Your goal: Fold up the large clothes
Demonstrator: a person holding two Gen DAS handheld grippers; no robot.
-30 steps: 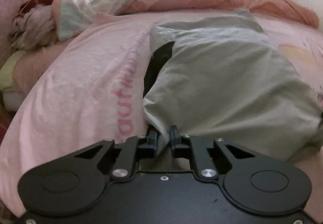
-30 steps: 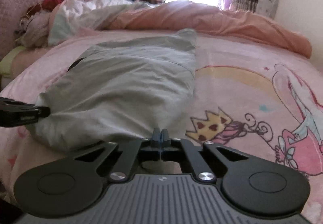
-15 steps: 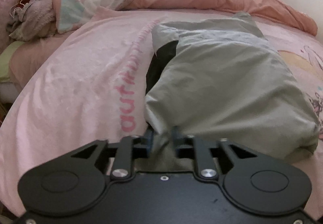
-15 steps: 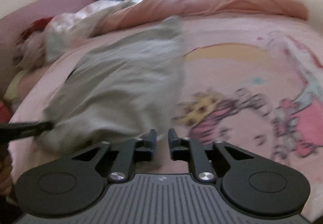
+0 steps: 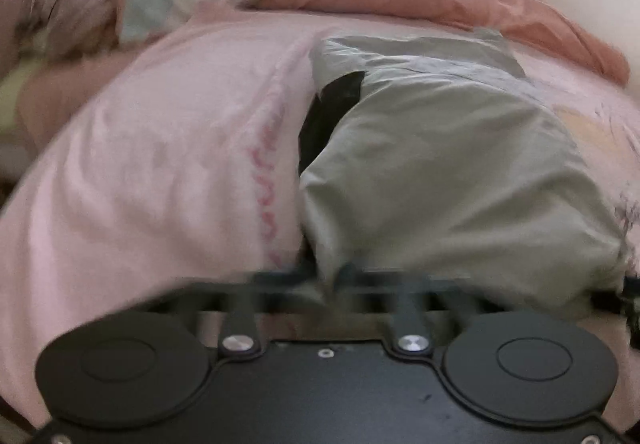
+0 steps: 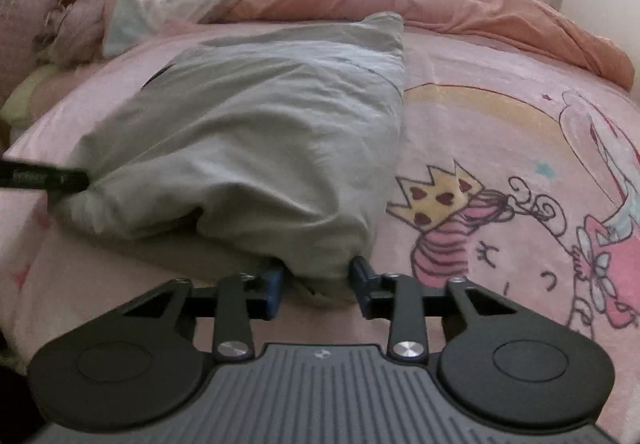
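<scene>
**Grey garment lies on the pink bed, a gripper at each near corner**

The left gripper (image 5: 332,280) is blurred; its jaws have come together, pinching the near left corner of the grey garment (image 6: 256,132). The garment lies lengthwise on the pink blanket (image 6: 480,116), left of the crown cartoon (image 6: 436,196). The right gripper (image 6: 318,284) stands partly apart and opening, the near right corner between its fingers (image 6: 362,276). A rumpled orange quilt (image 6: 460,12) lies far.
</scene>
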